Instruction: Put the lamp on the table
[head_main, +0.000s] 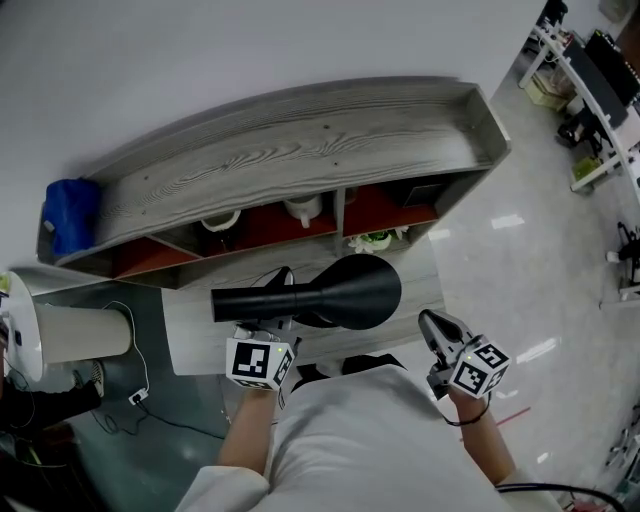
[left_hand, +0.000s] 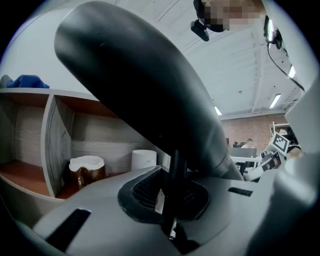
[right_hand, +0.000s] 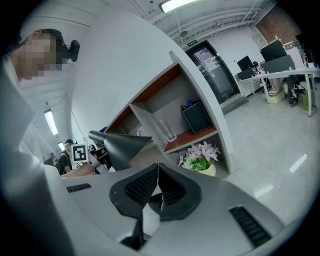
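Your left tongs (left_hand: 172, 200) are pinching the lamp (head_main: 345, 292) by its thin, stiff stem (left_hand: 176, 170), right tongs (right_hand: 157, 192) pressed together empty; it is probably handling light but top-heavy.

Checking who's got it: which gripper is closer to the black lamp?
Left. The left gripper is shut on the lamp, at its thin stem; the right gripper hangs empty to its right, apart.

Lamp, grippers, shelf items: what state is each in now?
Lamp: lying level in the left gripper, over the table, not set down.
Left gripper: shut on the lamp's thin rod.
Right gripper: shut, empty.
Glass: upright on the shelf.
Flowers: upright in their pot.
Mug: upright in the shelf.
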